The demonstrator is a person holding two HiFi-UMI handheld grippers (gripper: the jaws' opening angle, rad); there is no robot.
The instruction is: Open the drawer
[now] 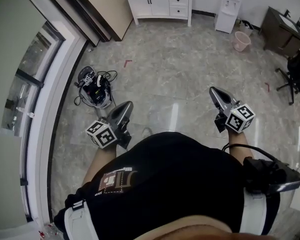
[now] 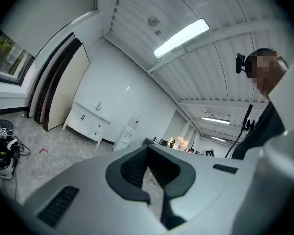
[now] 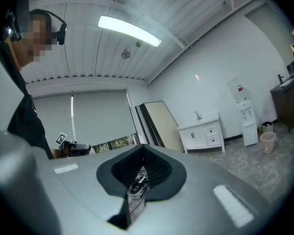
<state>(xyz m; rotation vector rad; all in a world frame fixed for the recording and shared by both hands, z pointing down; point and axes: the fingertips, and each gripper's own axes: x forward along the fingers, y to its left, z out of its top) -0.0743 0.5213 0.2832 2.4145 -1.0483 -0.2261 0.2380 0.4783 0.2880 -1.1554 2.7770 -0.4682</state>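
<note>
Black-shirted torso of the person carrying the rig (image 1: 180, 184) fills the bottom of my head view, and beyond it the grey marbled stone floor (image 1: 180, 74) runs out to the far wall. Against that wall stands the white wooden vanity cabinet with a tap on top (image 1: 160, 4), well apart from both tools, so I judge the task has barely begun. The left gripper (image 1: 124, 109) and the right gripper (image 1: 213, 91) are both held level and pointing towards that wall, with the cabinet lying ahead, between the lines they point along. Each gripper's own view shows its jaws pressed together at the tips with nothing caught between them; only floor shows through the slit behind. The two small stacked white drawers (image 1: 178, 5) sit in the cabinet's right-hand part, their fronts running sideways across my view and facing me, so the pull would come straight back towards the body. As I read it, they lie somewhat nearer the right gripper's line than the left's, which makes the right the likelier one to reach in. Their handles are too small for me to make out from here.
</note>
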